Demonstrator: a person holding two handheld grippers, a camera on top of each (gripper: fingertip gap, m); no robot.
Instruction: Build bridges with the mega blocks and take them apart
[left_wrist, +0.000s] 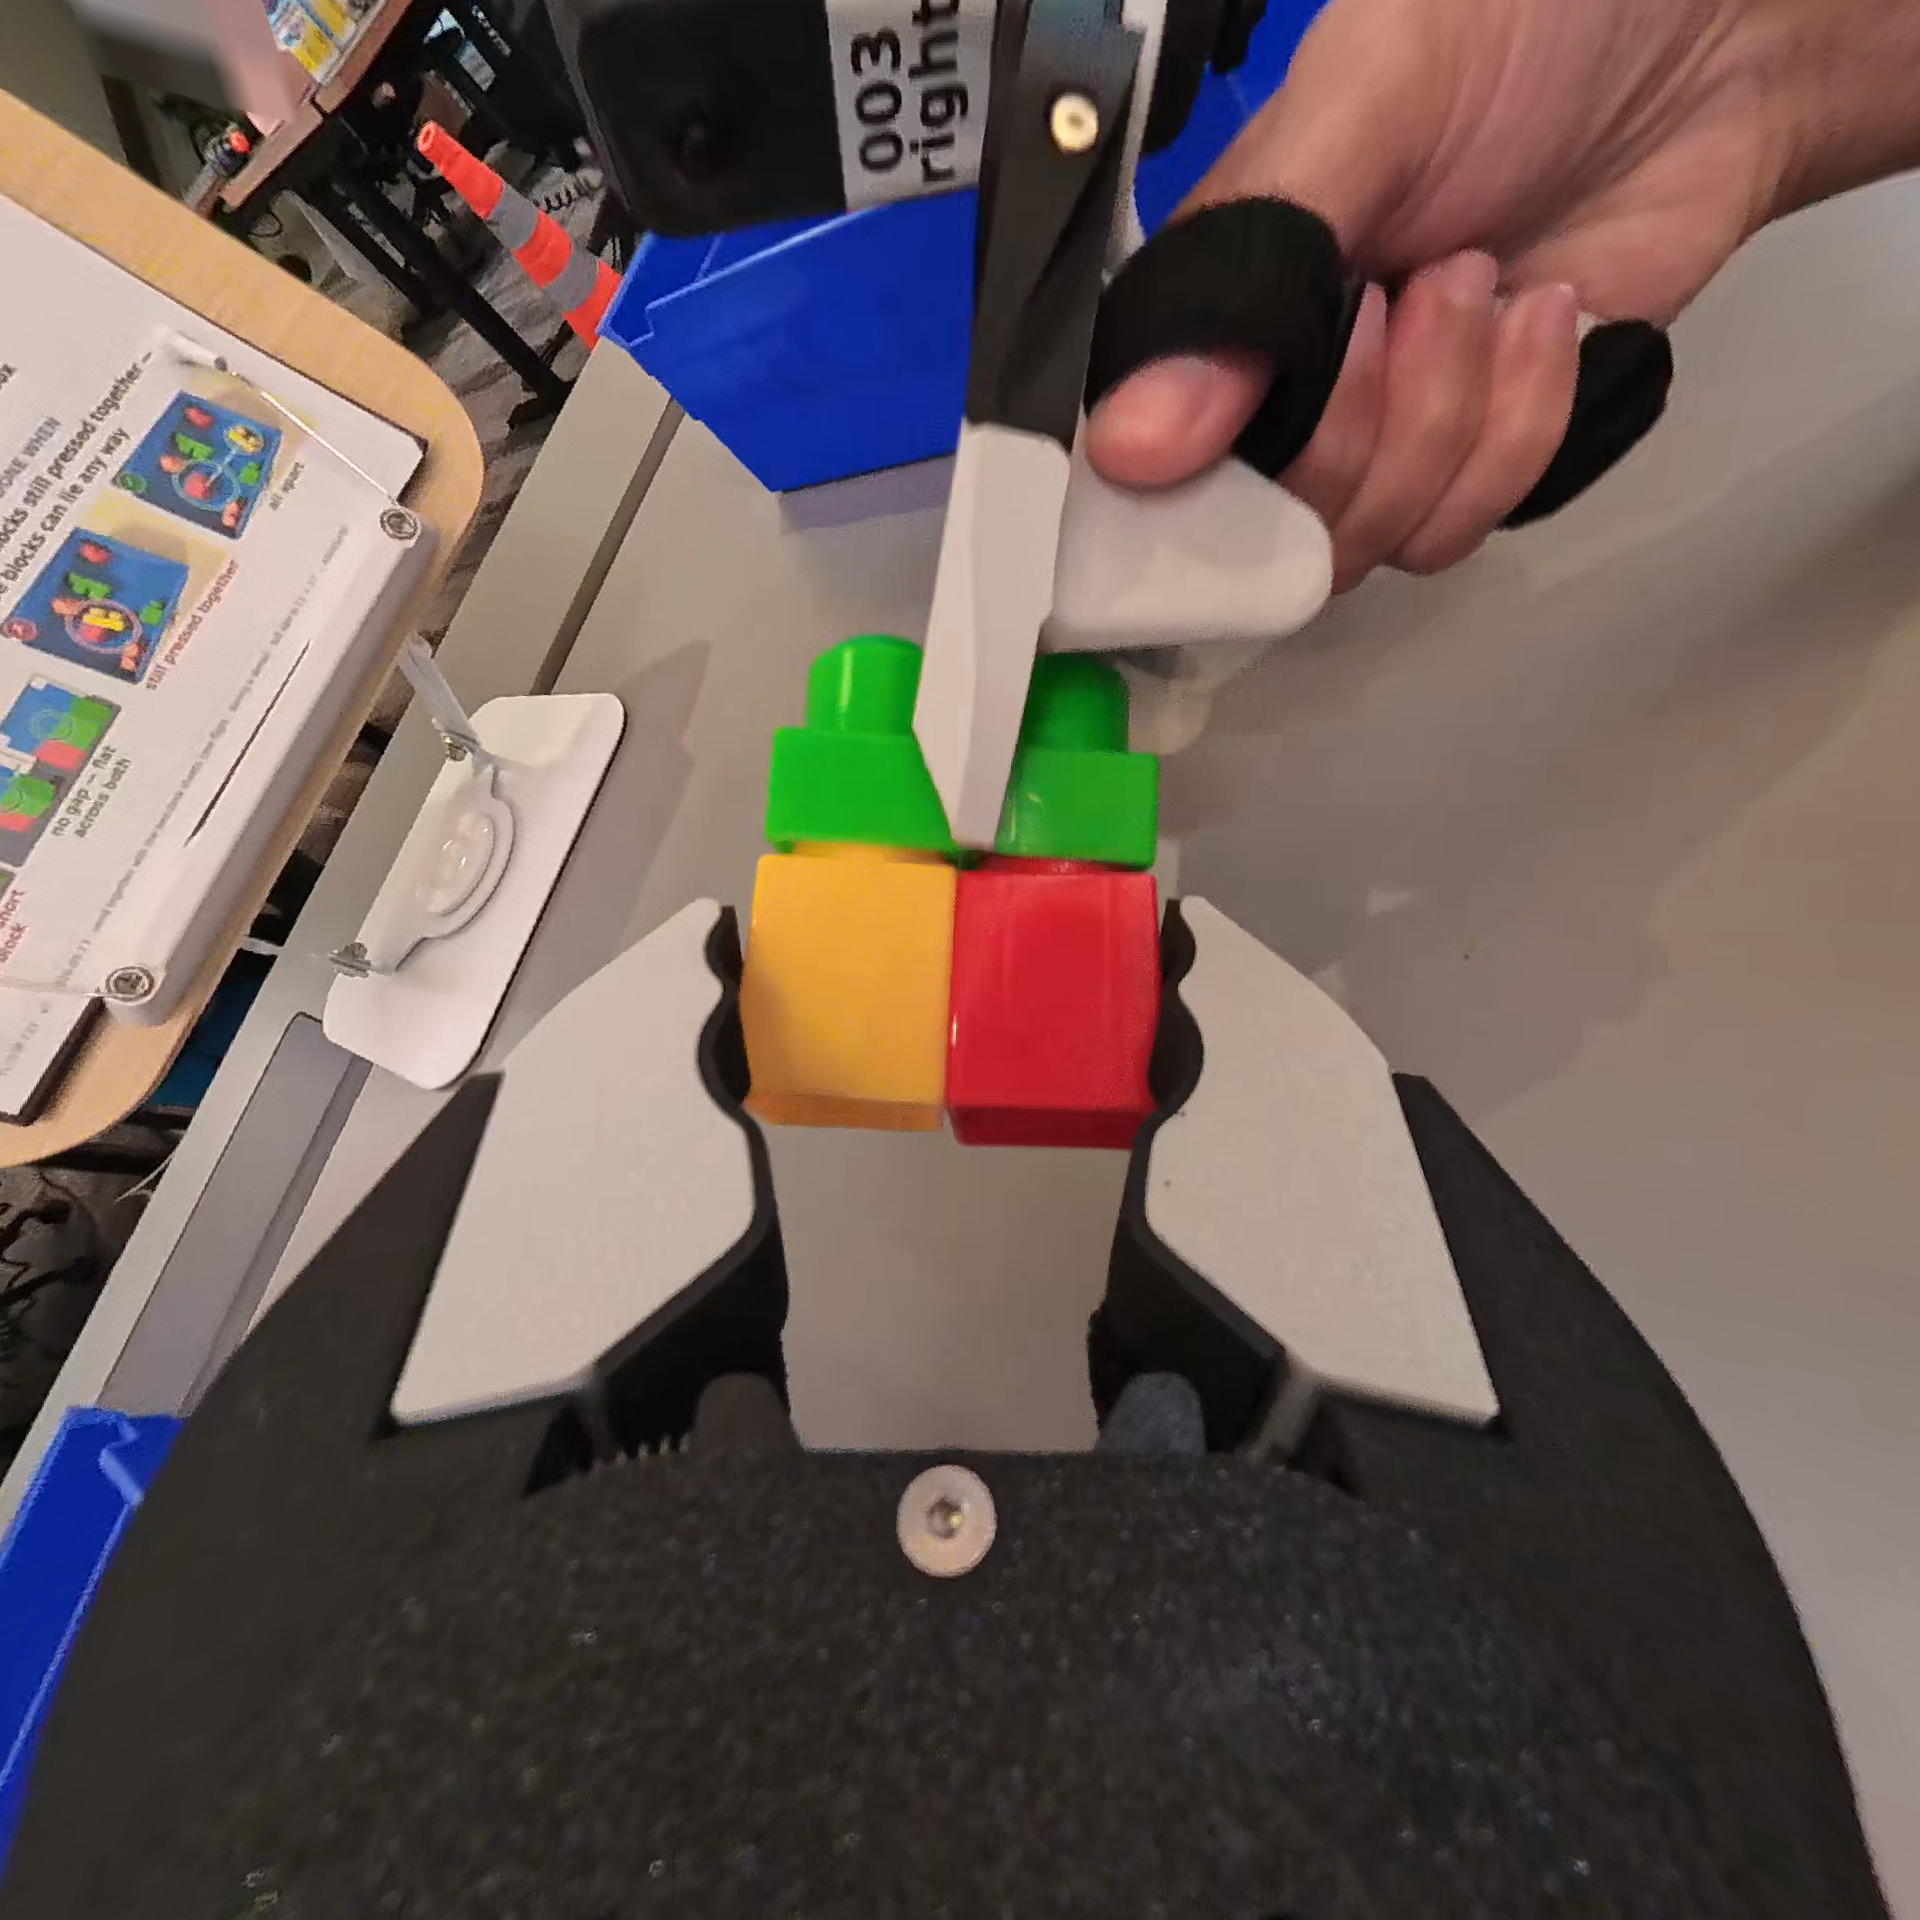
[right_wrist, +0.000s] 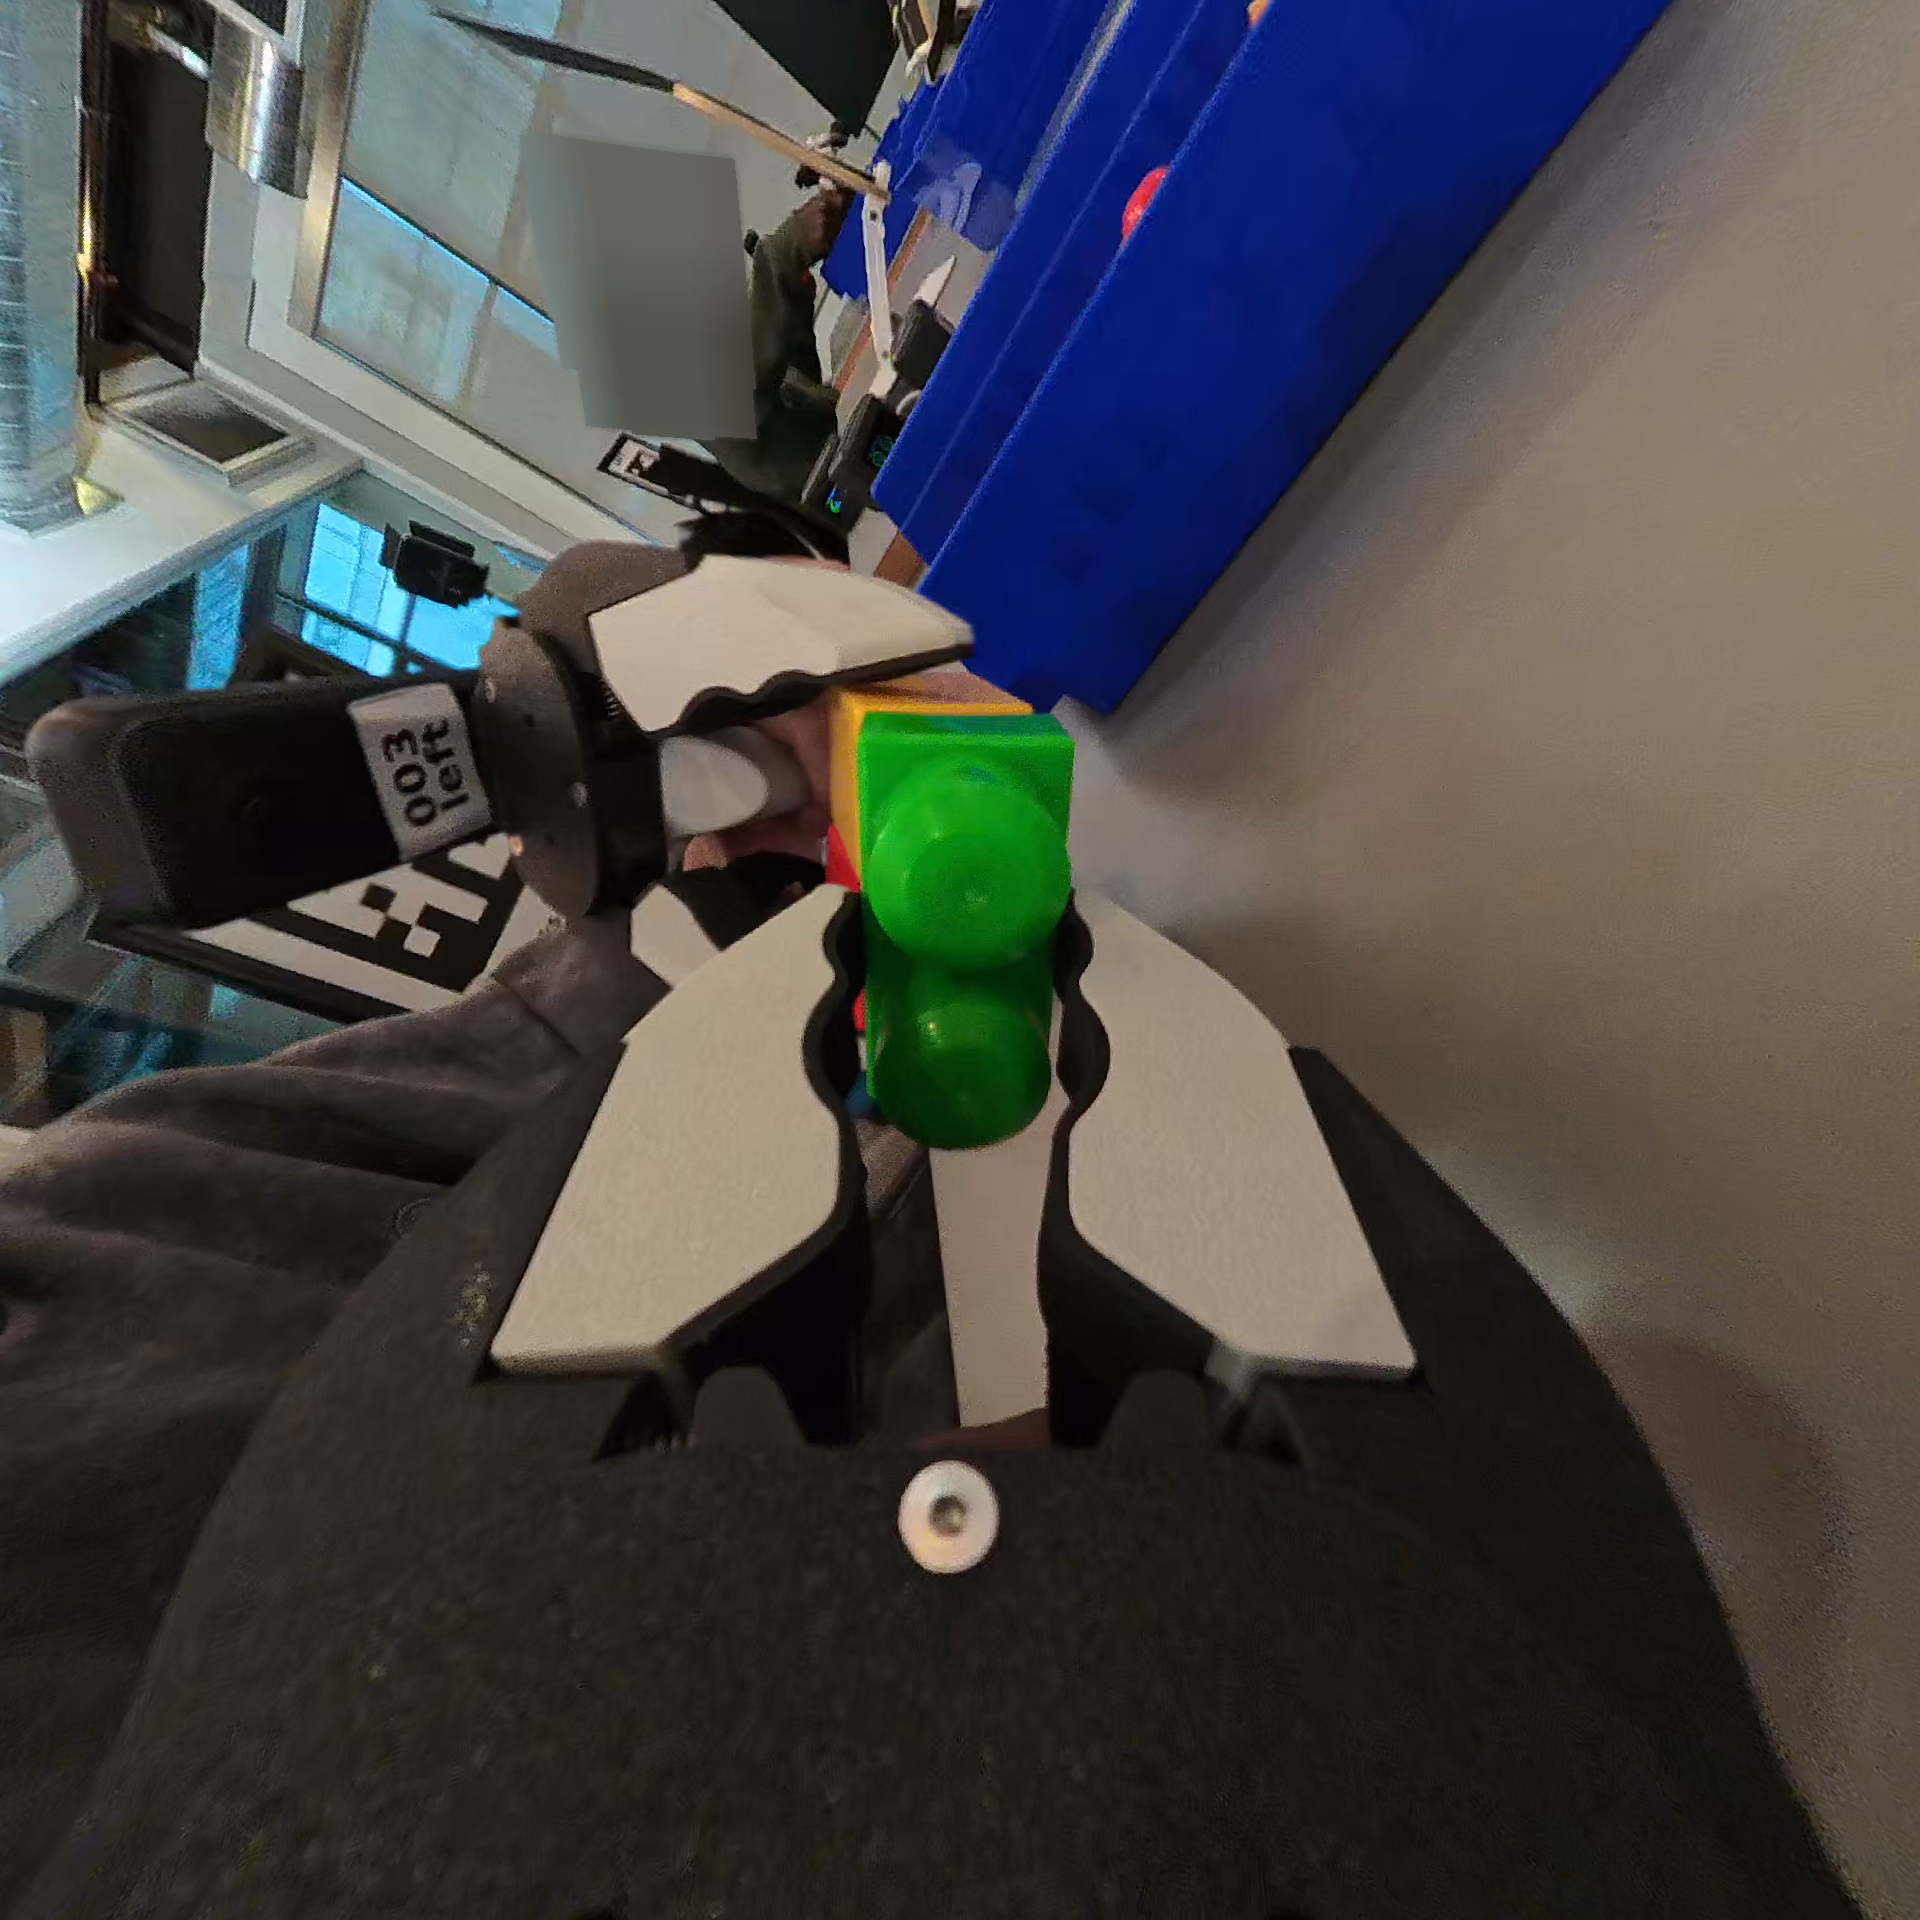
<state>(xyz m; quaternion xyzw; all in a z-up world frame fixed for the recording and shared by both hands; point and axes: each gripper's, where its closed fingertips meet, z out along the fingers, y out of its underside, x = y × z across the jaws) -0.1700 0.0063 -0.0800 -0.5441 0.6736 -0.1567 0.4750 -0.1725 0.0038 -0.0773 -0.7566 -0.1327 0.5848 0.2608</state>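
Note:
In the left wrist view my left gripper (left_wrist: 951, 997) is shut on a yellow block (left_wrist: 847, 997) and a red block (left_wrist: 1049, 997) held side by side above the grey table (left_wrist: 1507, 987). A green two-stud block (left_wrist: 862, 779) bridges both; a thin gap under it shows their studs. My right gripper comes down from above, one finger (left_wrist: 987, 644) across the green block's front between its studs. In the right wrist view my right gripper (right_wrist: 956, 1008) is shut on the green block (right_wrist: 966, 862). The yellow block (right_wrist: 847, 748) and my left gripper (right_wrist: 810, 717) show behind it.
A blue bin (left_wrist: 831, 343) stands behind the blocks and a row of blue bins (right_wrist: 1247, 364) lines the table. An instruction sheet in a stand (left_wrist: 156, 675) and a white pad (left_wrist: 478, 883) sit at the left. An orange cone (left_wrist: 540, 239) and a person (right_wrist: 784, 343) are farther off. Less than 4 cm separates the two grippers' tips.

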